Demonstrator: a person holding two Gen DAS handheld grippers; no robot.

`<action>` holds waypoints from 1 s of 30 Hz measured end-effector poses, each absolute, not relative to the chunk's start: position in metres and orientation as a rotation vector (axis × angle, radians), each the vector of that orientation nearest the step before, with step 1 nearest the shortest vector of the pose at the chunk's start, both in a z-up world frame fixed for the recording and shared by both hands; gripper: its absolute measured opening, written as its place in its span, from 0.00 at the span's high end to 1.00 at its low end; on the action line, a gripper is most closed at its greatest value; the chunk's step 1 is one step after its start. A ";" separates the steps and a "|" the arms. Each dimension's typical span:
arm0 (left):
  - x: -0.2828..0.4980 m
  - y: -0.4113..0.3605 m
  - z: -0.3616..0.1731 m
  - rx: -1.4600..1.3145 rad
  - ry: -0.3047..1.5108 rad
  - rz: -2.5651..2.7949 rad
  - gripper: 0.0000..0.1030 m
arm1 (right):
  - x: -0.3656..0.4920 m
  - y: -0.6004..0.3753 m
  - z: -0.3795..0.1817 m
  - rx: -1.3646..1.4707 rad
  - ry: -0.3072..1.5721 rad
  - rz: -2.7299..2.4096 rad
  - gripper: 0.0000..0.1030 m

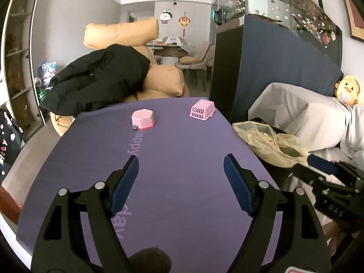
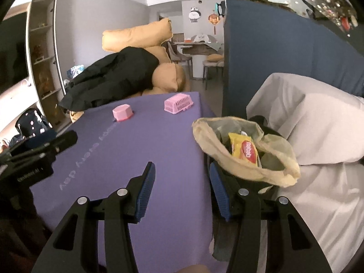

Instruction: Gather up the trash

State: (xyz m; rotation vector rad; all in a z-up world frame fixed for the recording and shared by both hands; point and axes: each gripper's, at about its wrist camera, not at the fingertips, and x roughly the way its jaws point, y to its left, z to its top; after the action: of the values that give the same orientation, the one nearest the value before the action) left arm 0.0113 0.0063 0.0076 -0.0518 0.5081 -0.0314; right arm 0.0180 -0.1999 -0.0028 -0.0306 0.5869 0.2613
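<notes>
Left wrist view: the left gripper hangs released and empty over the purple table; the trash bag sits at right, off the table edge.

Right wrist view: the right gripper is released, empty; the yellow wrapper lies in the bag just upper right, so this hand is nearer.

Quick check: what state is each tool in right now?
Left tool: open, nothing between its fingers.
Right tool: open, holding nothing.
</notes>
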 end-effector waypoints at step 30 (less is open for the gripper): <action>0.009 0.005 0.012 -0.051 0.510 -0.017 0.29 | 0.011 -0.204 0.003 -0.025 0.543 0.243 0.54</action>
State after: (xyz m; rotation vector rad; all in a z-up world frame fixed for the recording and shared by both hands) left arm 0.0087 0.0047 0.0116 -0.0508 0.5102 -0.0174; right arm 0.0109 -0.2041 0.0032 -0.0255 0.5430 0.2430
